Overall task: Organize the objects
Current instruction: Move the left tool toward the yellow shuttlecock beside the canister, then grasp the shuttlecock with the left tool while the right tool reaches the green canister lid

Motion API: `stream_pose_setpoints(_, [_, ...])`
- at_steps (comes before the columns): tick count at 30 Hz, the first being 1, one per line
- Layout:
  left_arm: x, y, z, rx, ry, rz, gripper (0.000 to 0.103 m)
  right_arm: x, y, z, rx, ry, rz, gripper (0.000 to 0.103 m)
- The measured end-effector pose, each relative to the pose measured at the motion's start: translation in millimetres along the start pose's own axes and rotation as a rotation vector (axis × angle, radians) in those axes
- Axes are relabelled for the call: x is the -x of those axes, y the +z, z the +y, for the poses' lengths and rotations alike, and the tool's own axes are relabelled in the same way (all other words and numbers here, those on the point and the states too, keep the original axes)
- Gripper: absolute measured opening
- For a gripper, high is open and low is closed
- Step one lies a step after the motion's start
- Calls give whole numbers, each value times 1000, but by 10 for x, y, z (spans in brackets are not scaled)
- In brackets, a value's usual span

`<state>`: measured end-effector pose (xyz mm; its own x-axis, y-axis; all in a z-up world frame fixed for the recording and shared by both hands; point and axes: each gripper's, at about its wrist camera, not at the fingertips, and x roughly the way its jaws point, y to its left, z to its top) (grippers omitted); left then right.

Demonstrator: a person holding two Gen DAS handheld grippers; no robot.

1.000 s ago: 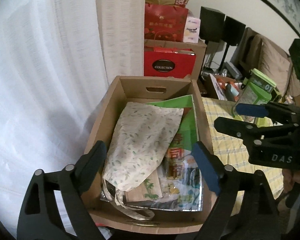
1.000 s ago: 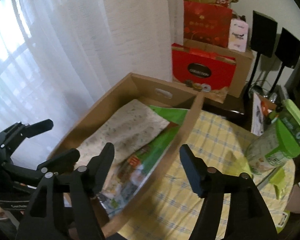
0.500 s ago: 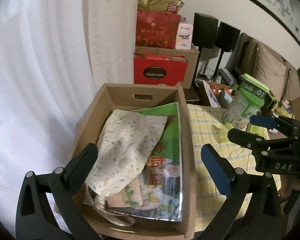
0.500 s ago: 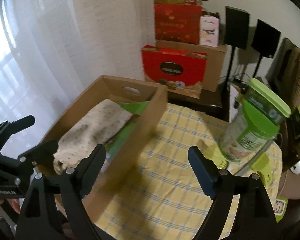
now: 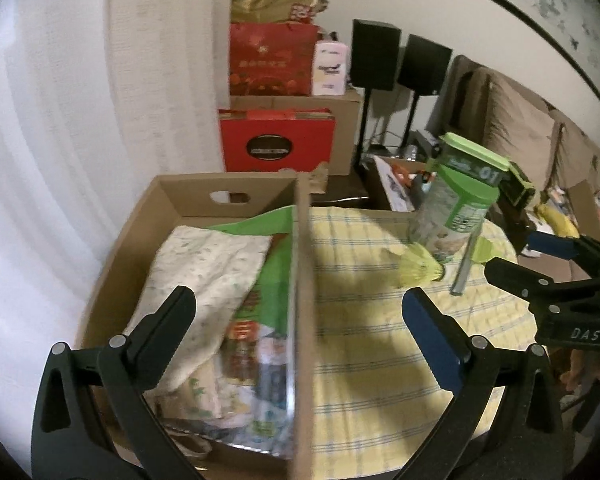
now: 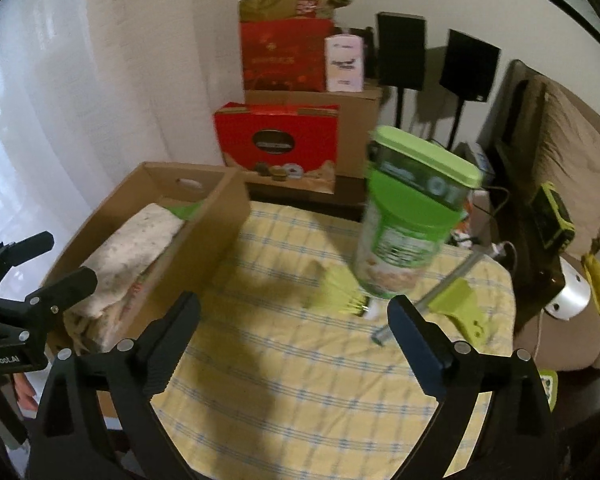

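Note:
An open cardboard box (image 5: 302,288) (image 6: 204,248) stands on the left of a yellow checked table (image 5: 372,344) (image 6: 300,360). It holds a leaf-print cloth bag (image 5: 208,276) (image 6: 132,248) over green printed packets (image 5: 268,292). A green-lidded can (image 5: 456,204) (image 6: 408,216) stands on the table, with a yellow-green shuttlecock (image 5: 418,270) (image 6: 338,292) and a metal tube with green clip (image 6: 448,296) beside it. My left gripper (image 5: 300,320) is open and empty over the box's right wall. My right gripper (image 6: 294,332) is open and empty above the table, short of the can.
Red gift boxes (image 5: 276,144) (image 6: 276,144) and a brown carton are stacked behind the table against the wall. Black speakers (image 6: 400,50) on stands and a sofa (image 5: 516,128) are at the right. A white curtain (image 5: 40,160) hangs at the left.
Both grippers have swung right, from over the box toward the table. The can, shuttlecock and tube have come closer and more central in both views. Both stay open and empty.

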<state>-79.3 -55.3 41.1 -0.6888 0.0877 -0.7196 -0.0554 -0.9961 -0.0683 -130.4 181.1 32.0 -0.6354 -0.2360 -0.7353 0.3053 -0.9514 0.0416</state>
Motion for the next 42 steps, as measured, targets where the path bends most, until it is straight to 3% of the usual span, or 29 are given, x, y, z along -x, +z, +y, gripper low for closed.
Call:
stream_pose_setpoints(16, [-417, 28, -821, -84, -155, 77, 103, 163, -286, -1069, -129, -85, 8, 99])
stream_pose_setpoints(25, [-773, 4, -1123, -133, -191, 124, 103, -63, -388, -1401, -175, -109, 39, 98])
stream_pose_setpoints(30, [-1009, 20, -1236, -152, -208, 146, 102, -284, -439, -1464, -207, -76, 54, 90])
stream_pose_setpoints(35, [-1247, 56, -1290, -149, -214, 153, 98, -472, -441, -1475, -221, -56, 68, 84])
stream_pose_setpoints(42, [-1622, 52, -1364, -163, -218, 189, 82, -667, -435, -1512, -234, -45, 73, 77])
